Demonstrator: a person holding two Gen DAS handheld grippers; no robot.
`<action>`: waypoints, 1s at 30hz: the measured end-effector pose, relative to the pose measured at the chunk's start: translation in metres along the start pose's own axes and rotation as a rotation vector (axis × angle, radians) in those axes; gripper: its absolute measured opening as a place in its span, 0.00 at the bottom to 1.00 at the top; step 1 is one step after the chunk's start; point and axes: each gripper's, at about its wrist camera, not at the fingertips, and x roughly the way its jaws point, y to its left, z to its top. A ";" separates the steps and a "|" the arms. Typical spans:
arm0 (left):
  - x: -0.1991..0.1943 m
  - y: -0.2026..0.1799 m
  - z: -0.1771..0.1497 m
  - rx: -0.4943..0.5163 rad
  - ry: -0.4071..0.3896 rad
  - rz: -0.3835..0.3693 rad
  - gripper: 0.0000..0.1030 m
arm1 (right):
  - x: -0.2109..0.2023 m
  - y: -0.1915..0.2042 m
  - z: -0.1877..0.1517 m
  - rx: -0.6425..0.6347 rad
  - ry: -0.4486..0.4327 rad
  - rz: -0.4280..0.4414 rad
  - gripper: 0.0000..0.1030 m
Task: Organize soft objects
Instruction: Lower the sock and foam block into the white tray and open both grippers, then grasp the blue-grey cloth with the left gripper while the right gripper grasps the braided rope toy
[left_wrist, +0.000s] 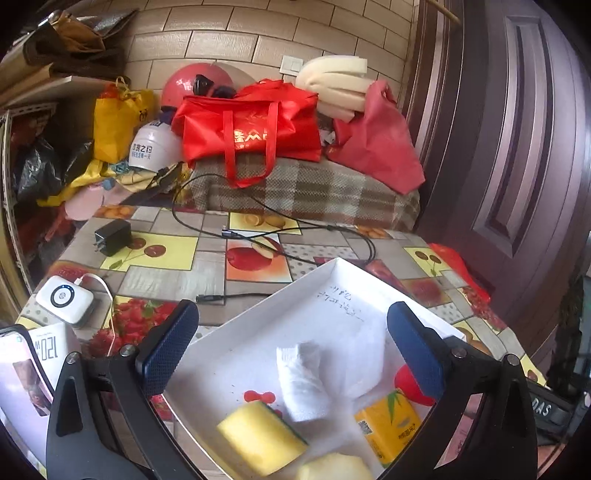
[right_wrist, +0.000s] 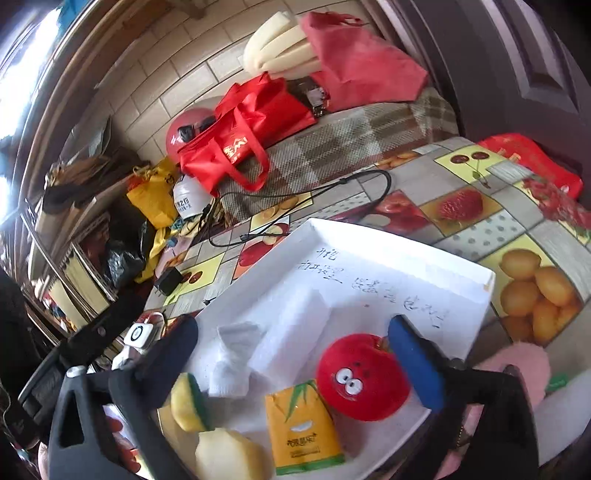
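A white tray (left_wrist: 325, 273) (right_wrist: 406, 251) lies on the fruit-print tablecloth and holds the soft things. In it are a rolled white cloth (left_wrist: 303, 380) (right_wrist: 229, 369), a white foam block (left_wrist: 365, 354) (right_wrist: 291, 332), a yellow-green sponge (left_wrist: 258, 435) (right_wrist: 188, 402), a yellow tissue pack (left_wrist: 391, 424) (right_wrist: 303, 428), a pale foam lump (left_wrist: 332, 469) (right_wrist: 229, 458) and a red plush apple (left_wrist: 410, 384) (right_wrist: 362, 376). My left gripper (left_wrist: 291, 350) stands open above the cloth, holding nothing. My right gripper (right_wrist: 295, 360) is open too, with the apple lying just inside its right finger.
A black cable (left_wrist: 273, 225), a black plug adapter (left_wrist: 112, 236), a white power bank (left_wrist: 64, 299) and a phone (left_wrist: 18, 369) lie left of the tray. Red bags (left_wrist: 251, 125) sit on a plaid blanket (left_wrist: 314, 188) behind. A dark door (left_wrist: 517, 147) stands on the right.
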 end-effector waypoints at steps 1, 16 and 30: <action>0.000 0.000 0.000 -0.004 0.001 -0.005 1.00 | -0.003 0.002 -0.001 -0.011 -0.008 -0.002 1.00; -0.055 -0.031 0.019 0.068 -0.105 -0.125 1.00 | -0.112 0.003 -0.008 -0.144 -0.341 -0.096 1.00; -0.080 -0.126 -0.082 0.342 0.174 -0.466 1.00 | -0.177 -0.091 -0.040 -0.271 -0.174 -0.219 1.00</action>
